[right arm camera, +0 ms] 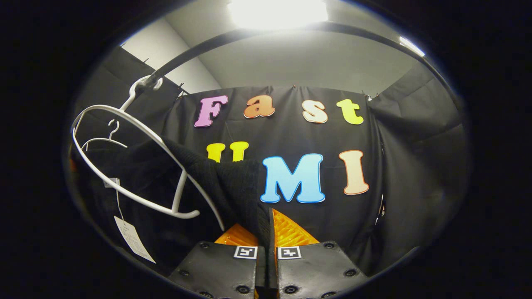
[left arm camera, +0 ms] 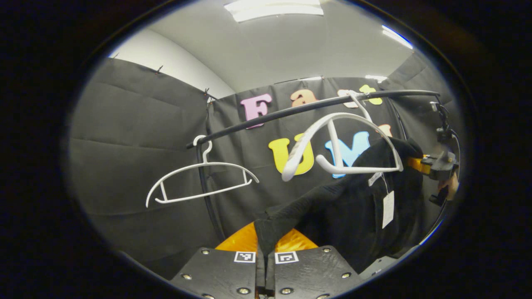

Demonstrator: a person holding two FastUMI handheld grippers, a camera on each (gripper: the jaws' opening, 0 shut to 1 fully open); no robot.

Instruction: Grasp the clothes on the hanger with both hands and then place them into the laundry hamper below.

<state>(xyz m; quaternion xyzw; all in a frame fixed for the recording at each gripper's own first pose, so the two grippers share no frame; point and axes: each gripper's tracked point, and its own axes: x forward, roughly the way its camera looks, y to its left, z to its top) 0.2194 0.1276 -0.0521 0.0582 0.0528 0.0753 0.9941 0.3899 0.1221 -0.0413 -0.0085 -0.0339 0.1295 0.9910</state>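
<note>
gripping black garment [left arm camera: 357, 207] off hanger [left arm camera: 341, 149]

black garment [left arm camera: 365, 207], white hangers [left arm camera: 199, 182], white tag [left arm camera: 388, 209], black rail [left arm camera: 291, 110]

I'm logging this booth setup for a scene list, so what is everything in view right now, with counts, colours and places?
Black knitted garment: one, black, stretched between both grippers, partly off the nearer hanger.
White paper tag: one, white, dangling from the garment.
White plastic hangers: two, white; the nearer one tilted against the garment, the farther one bare, both hooked on the rail.
Black metal rail: one, black, running across overhead.
Ceiling light panels: two seen, white, overhead.
Left gripper: shut on the garment's fabric.
Right gripper: shut on the garment's fabric.
Person's hand: one, holding the right gripper, at the left gripper view's right edge.
</note>
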